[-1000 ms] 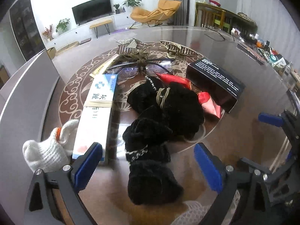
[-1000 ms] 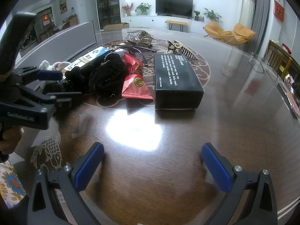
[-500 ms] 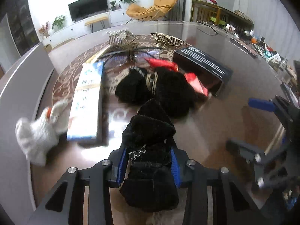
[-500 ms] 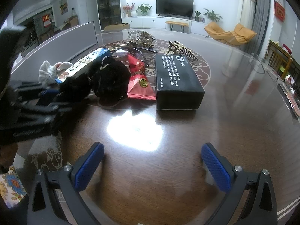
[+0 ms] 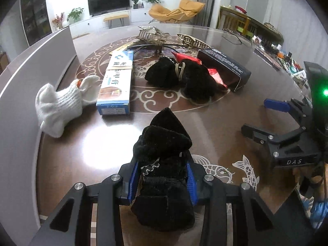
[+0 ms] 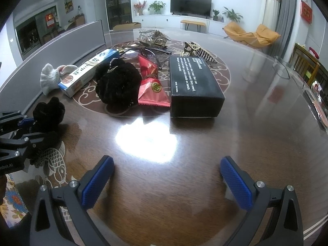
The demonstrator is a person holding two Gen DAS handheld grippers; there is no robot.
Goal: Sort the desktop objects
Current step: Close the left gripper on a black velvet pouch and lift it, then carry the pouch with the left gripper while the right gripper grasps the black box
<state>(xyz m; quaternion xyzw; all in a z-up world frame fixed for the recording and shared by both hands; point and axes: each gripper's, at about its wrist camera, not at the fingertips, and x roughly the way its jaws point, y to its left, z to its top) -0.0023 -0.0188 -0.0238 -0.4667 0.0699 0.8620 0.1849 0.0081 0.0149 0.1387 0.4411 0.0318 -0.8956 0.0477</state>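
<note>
My left gripper is shut on a black fuzzy sock and holds it above the near part of the round wooden table; sock and gripper also show in the right wrist view. A second black fuzzy bundle lies in the pile at the table's middle, beside a red packet, a black box, a blue-white carton and a white sock. My right gripper is open and empty over bare table at the near right.
Glasses, a metal model and a gold hair claw lie behind the pile. A grey panel curves along the table's left edge. Clutter sits at the far right rim.
My left gripper closed on the black sock, then lifted and drew it back from the pile toward the near edge. The right gripper has stayed still and open.
</note>
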